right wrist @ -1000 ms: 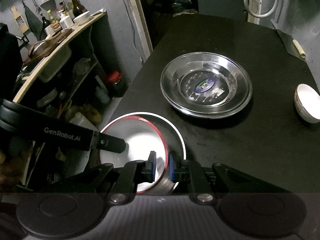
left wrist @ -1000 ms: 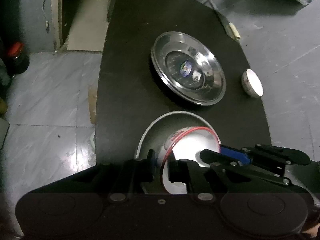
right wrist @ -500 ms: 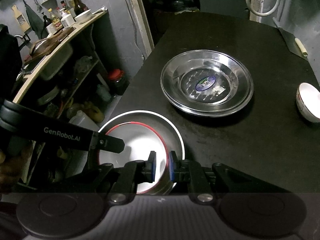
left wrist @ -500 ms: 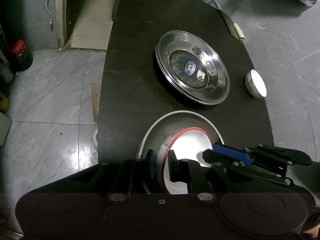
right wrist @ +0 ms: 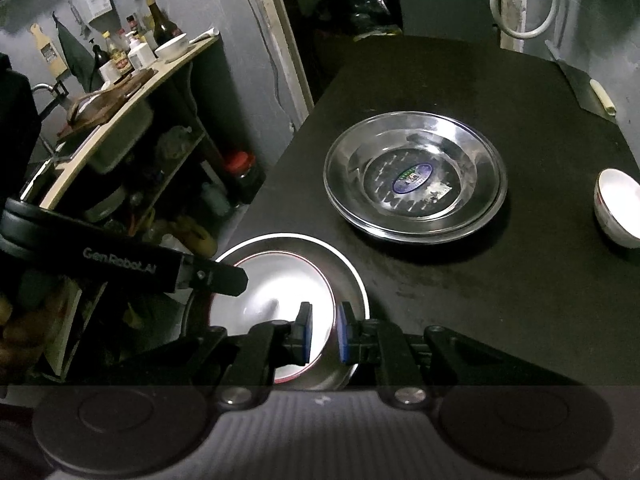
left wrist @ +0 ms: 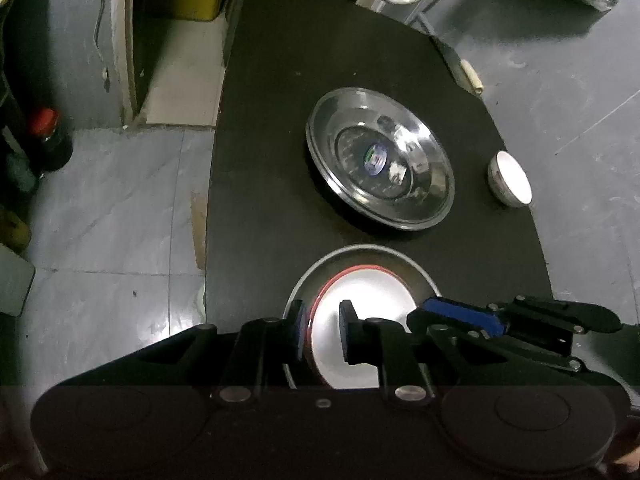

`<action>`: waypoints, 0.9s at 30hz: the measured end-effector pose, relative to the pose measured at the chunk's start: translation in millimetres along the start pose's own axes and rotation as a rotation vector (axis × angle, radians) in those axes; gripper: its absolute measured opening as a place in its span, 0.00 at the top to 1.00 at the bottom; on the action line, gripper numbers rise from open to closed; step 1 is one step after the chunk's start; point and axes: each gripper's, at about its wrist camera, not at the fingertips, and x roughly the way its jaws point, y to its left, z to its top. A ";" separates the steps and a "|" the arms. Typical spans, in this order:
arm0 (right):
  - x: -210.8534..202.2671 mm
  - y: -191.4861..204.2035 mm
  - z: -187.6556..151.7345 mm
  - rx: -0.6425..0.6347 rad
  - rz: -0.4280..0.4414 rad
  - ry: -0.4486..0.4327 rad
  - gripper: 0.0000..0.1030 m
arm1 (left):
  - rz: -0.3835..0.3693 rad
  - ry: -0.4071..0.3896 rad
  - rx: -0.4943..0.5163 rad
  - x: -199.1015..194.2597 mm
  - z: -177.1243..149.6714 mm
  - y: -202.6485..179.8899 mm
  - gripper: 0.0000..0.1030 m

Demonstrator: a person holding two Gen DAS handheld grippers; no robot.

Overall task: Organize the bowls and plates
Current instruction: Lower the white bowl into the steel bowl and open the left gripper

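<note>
Two grippers, left (left wrist: pixel 323 332) and right (right wrist: pixel 323 332), fingers parted astride red-rimmed bowl (left wrist: pixel 360 304) rim.

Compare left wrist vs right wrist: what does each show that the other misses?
Left wrist only: tiled floor left of the table.
Right wrist only: shelf with bottles and a white dish.
Both: steel plate stack, small white bowl, the red-rimmed bowl in a steel dish, the left tool and right tool straddling its rim from opposite sides with a gap showing.
</note>
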 end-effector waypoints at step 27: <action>-54.9 -121.3 -37.4 0.317 -0.224 -0.377 0.19 | -0.056 -0.155 0.258 24.6 36.9 -100.5 0.01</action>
